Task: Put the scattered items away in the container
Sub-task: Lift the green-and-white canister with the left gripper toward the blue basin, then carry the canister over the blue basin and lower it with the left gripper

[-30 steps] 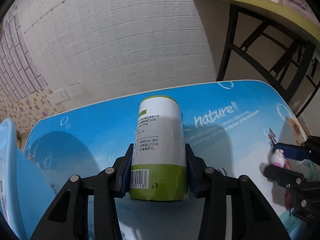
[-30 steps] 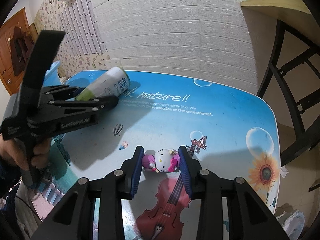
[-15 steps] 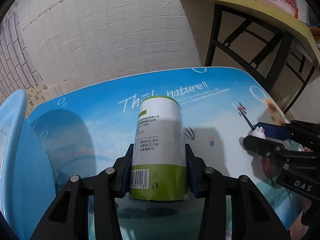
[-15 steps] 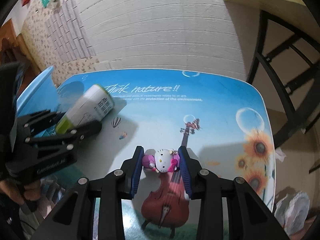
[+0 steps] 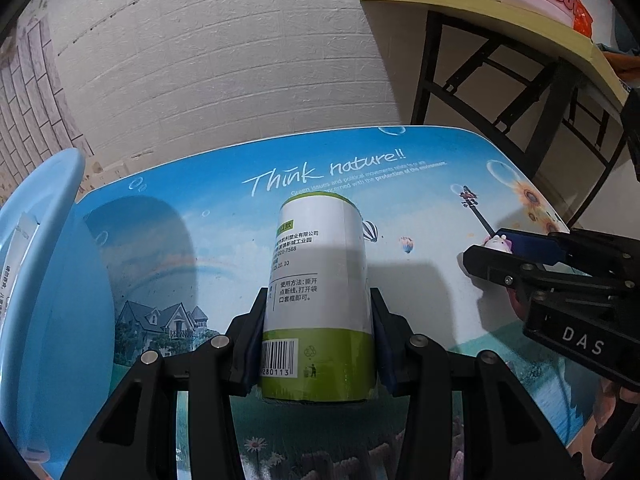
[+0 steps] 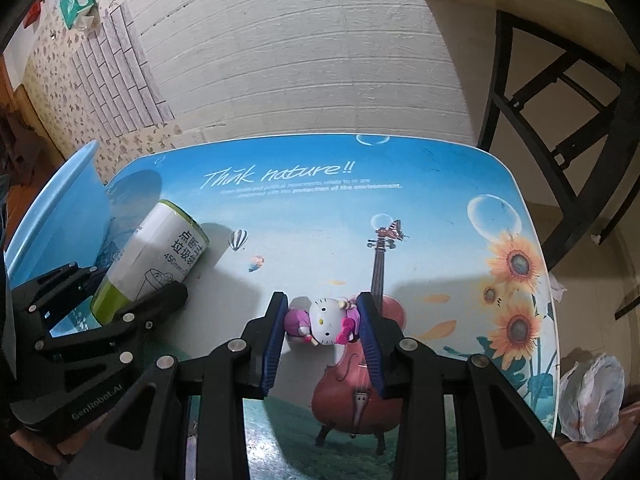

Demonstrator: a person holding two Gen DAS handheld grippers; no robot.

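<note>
My left gripper (image 5: 316, 340) is shut on a white and green roll of bin bags (image 5: 320, 292) and holds it above the printed table (image 5: 224, 208). The roll also shows in the right wrist view (image 6: 156, 264), with the left gripper (image 6: 132, 304) around it. My right gripper (image 6: 322, 324) is shut on a small Hello Kitty figure (image 6: 326, 322) above the table's violin print. The figure's head peeks out in the left wrist view (image 5: 498, 242), held by the right gripper (image 5: 508, 252). A light blue basin (image 5: 48, 280) stands at the table's left; it also shows in the right wrist view (image 6: 60, 216).
A white packet (image 5: 18, 248) lies inside the basin. A black-framed wooden shelf table (image 5: 500, 20) with cups stands at the right by the white brick wall. A crumpled plastic bag (image 6: 592, 400) lies on the floor beyond the table's right edge.
Both grippers have pulled back from the wall and risen, each still holding its item. The basin has come further into view at the left.
</note>
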